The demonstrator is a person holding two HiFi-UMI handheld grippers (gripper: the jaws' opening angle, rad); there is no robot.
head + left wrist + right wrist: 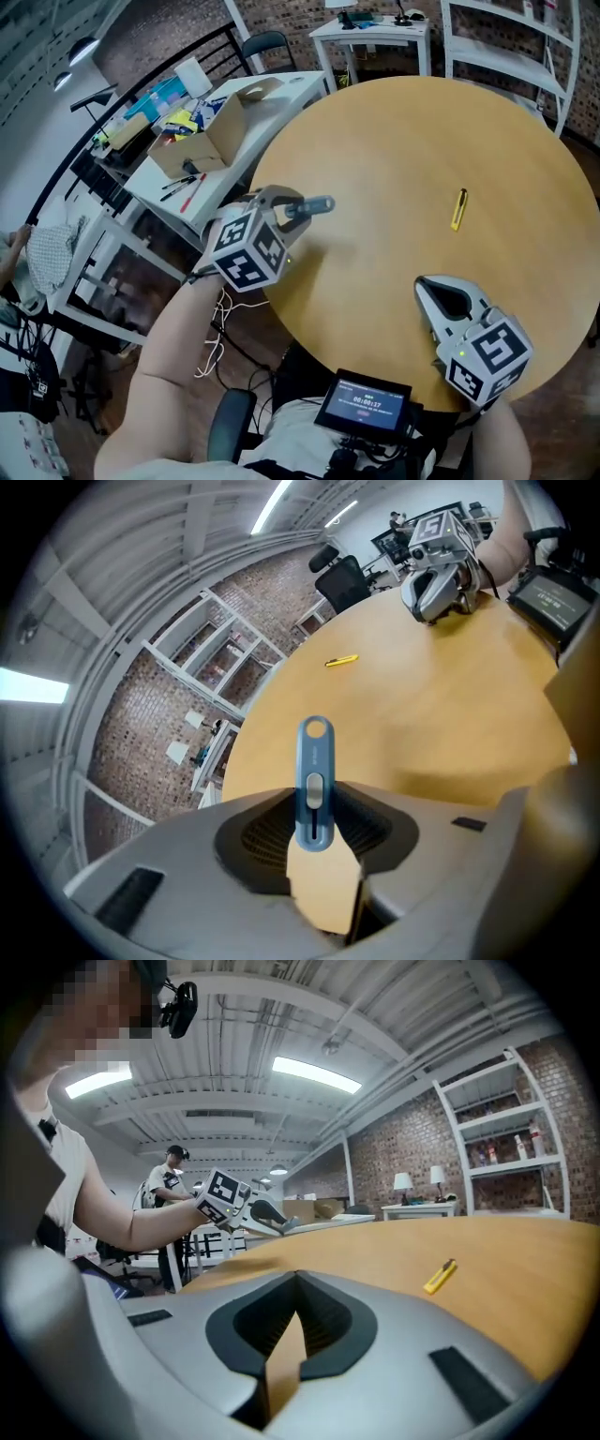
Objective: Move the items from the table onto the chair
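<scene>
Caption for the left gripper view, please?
Left claw holds a blue box cutter over the round wooden table, yellow cutter lying beyond.

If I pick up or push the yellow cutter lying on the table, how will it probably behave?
The yellow cutter looks slim and small, so it is probably light and stiff. It lies flat on the round table, so it should slide rather than roll if pushed.

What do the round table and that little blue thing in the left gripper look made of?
The round table looks like wood or wood-look laminate: a smooth tan top with a soft sheen, and no clear grain shows. The blue cutter in the left gripper is probably moulded plastic: matte blue, with a paler slider and a hanging hole.
</scene>
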